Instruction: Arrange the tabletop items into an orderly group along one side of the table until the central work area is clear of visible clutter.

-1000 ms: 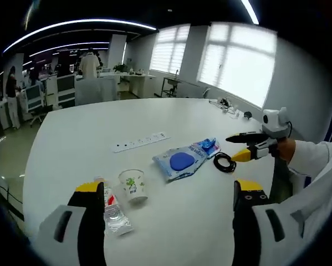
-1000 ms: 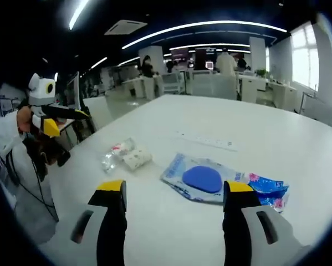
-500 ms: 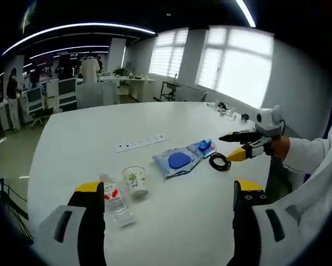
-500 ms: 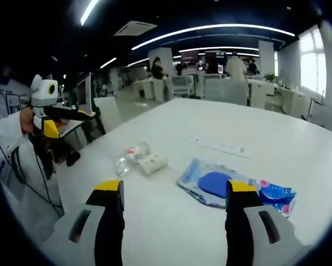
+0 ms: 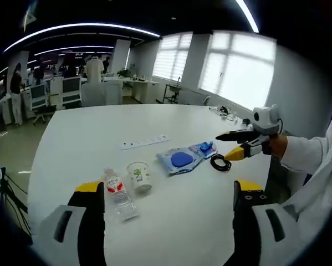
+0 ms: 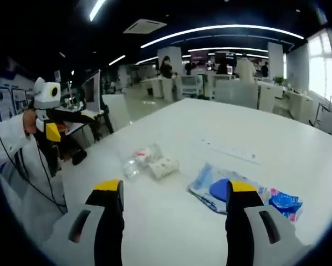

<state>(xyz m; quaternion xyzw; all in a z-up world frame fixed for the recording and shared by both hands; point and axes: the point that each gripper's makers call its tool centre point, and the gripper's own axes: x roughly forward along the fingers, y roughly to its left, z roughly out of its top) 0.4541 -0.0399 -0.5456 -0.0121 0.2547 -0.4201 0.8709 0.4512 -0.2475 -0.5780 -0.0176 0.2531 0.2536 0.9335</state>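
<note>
Both hand-held grippers, left (image 5: 166, 199) and right (image 6: 171, 202), wide open and empty above the counter (image 5: 77, 138); paper cup (image 5: 139, 176) mid-counter beside the lying bottle (image 5: 119, 194), looks light and crushable, so I'd pinch gently at the rim.

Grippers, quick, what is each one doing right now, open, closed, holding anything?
Left gripper: open, holding nothing, above the table.
Right gripper: open, holding nothing, above the table.

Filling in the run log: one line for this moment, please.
left gripper open, empty | right gripper open, empty | bottle, cup, blue packet, cable coil untouched
</note>
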